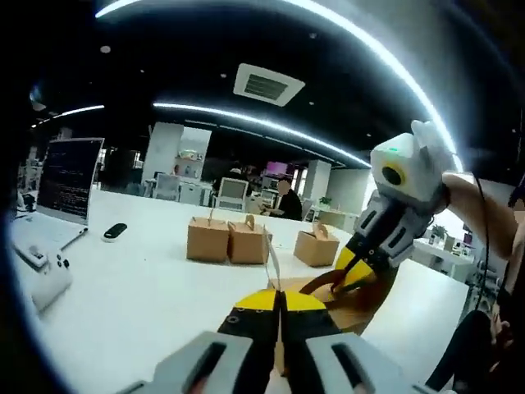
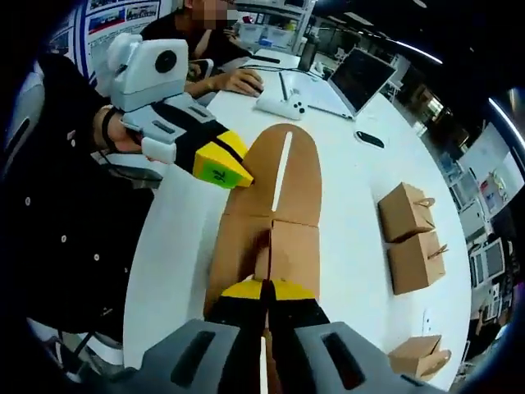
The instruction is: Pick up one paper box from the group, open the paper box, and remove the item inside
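Both yellow-tipped grippers clamp the brown paper box (image 2: 271, 213) on the white table (image 2: 344, 189): the right gripper (image 2: 264, 289) pinches its near flap, the left gripper (image 2: 223, 170) its far-left edge; three closed brown boxes (image 2: 414, 238) sit well right.

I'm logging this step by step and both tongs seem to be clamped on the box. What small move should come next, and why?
Probably spread the two tongs apart to open the flaps. The right tongs pinch a top flap of the paper box, and the left tongs grip the long slotted flap's edge. The box interior is not yet exposed, so no item can be reached.
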